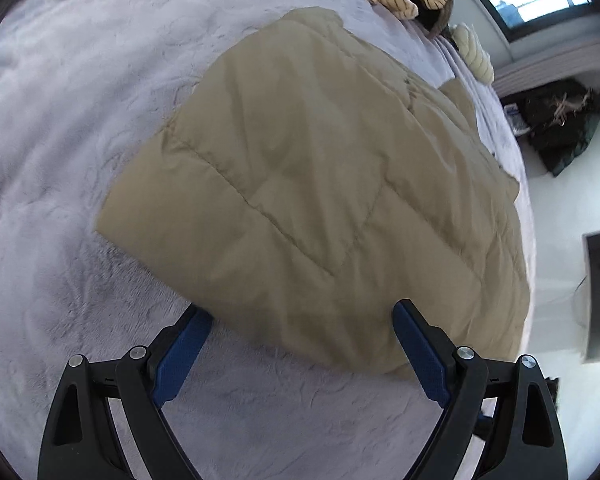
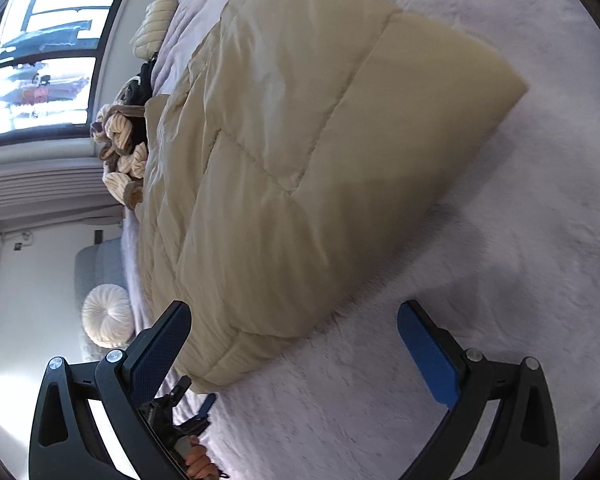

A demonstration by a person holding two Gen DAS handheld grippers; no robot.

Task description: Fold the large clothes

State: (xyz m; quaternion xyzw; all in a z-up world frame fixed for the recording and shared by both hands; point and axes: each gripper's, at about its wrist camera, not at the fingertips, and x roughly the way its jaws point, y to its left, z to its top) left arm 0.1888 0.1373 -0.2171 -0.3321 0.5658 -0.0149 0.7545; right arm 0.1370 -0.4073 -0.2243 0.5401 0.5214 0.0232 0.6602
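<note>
Two grippers, both spread wide with nothing pinched between the blue pads. The left gripper (image 1: 302, 342) hovers just over the near edge of the jacket (image 1: 316, 184); its right finger sits in front of the puffy fabric, but whether it actually touches is hard to say. The right gripper (image 2: 294, 340) is also released: one pad sits beside the rounded corner of the jacket, the other is over bare blanket.

The tan quilted jacket itself lies folded into a thick, roughly rectangular bundle on the fuzzy lavender blanket (image 1: 60, 128) that covers the bed. It sits toward the side edge of the bed, with one long side running close along that edge and lots of open blanket on the other side. Stitched seams cross the top panel, and a looser layer pokes out from under the fold on the side nearest the bed edge.

In the right wrist view, low down past the bed's edge, you can see the other gripper and a bit of the person's hand (image 2: 198, 462).

Farther off, at the far end of the bed, there's a heap of tan and cream knit stuff (image 2: 122, 152) plus a pale ribbed pillow (image 2: 156, 26). Beyond that a window (image 2: 44, 56), a round white cushion (image 2: 108, 316) and a dark pile on the floor (image 1: 564, 120).
</note>
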